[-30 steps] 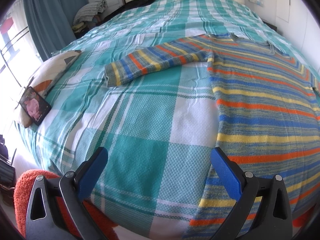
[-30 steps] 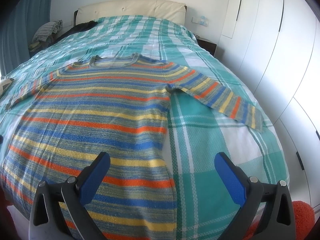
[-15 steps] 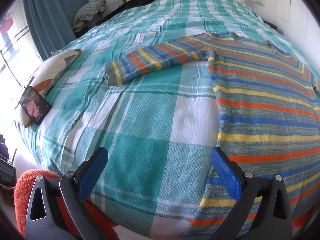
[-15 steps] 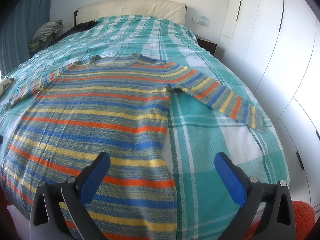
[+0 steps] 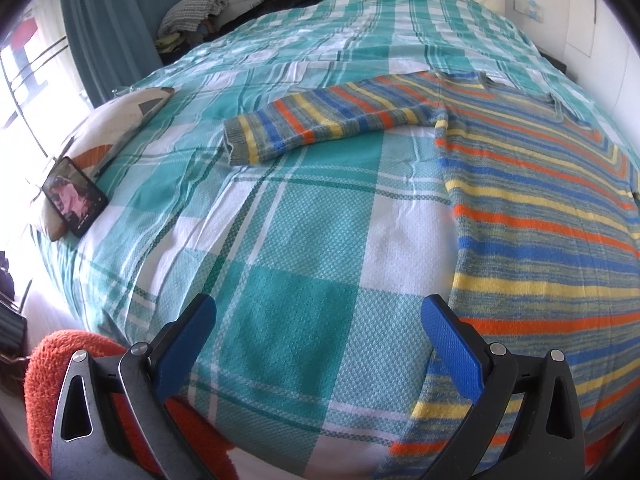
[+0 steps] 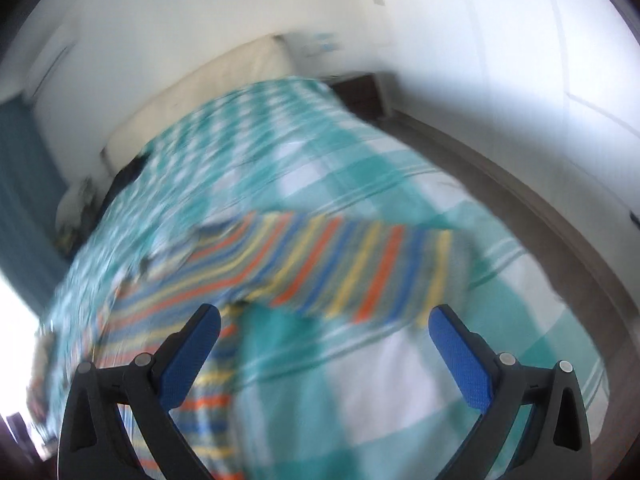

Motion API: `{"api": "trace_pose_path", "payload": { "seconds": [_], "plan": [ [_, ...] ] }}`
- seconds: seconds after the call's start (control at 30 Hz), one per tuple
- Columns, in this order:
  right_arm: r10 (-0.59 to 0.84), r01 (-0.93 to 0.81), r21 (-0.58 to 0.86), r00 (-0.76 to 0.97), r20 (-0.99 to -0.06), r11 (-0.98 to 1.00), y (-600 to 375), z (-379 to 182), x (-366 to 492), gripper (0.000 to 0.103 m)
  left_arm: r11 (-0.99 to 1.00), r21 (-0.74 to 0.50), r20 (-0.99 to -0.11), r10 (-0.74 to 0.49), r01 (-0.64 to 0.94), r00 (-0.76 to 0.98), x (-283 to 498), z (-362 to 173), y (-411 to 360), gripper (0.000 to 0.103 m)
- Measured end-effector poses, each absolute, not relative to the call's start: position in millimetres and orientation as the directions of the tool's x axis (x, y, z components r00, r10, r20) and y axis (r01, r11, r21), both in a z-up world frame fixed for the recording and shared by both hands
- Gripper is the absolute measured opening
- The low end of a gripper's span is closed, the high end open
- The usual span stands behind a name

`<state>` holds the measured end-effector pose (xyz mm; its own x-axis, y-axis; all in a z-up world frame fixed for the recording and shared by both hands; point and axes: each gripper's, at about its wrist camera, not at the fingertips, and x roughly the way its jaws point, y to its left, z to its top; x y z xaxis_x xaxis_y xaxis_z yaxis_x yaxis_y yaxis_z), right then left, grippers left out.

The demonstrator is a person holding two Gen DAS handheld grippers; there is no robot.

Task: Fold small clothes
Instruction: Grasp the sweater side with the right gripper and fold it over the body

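Note:
A striped sweater (image 5: 540, 208) in blue, orange, yellow and grey lies flat on the green plaid bed (image 5: 304, 240). Its left sleeve (image 5: 320, 124) stretches out to the left. My left gripper (image 5: 318, 312) is open and empty above the bed's near edge, left of the sweater's hem. In the blurred right wrist view the right sleeve (image 6: 352, 268) lies just beyond my right gripper (image 6: 324, 320), which is open and empty.
A phone (image 5: 74, 196) leans on a pillow (image 5: 116, 124) at the bed's left edge. An orange fuzzy thing (image 5: 44, 380) sits below the bed's near edge. White wardrobe doors (image 6: 540, 80) and a strip of floor run along the right side.
My right gripper has swung quickly to the right and forward, towards the right sleeve; its view is now blurred. My left gripper has stayed still. The sweater has not moved.

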<state>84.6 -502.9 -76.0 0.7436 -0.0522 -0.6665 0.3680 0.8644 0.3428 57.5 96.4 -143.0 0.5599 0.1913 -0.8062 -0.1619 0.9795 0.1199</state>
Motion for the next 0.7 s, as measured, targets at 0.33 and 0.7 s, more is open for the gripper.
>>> {"api": "trace_pose_path", "payload": {
  "seconds": [0.33,0.7],
  "plan": [
    [0.146,0.522,0.575,0.648,-0.748,0.629,-623,-142,117,0.064,0.978,0.157,-0.811,0.208,-0.14,0.546,58,-148,90,0.102],
    [0.045,0.515,0.286,0.431,-0.901,0.808,-594,-153,154,0.002,0.977,0.135,-0.828,0.202,-0.164,0.523,61,-154,96,0.102]
  ]
}}
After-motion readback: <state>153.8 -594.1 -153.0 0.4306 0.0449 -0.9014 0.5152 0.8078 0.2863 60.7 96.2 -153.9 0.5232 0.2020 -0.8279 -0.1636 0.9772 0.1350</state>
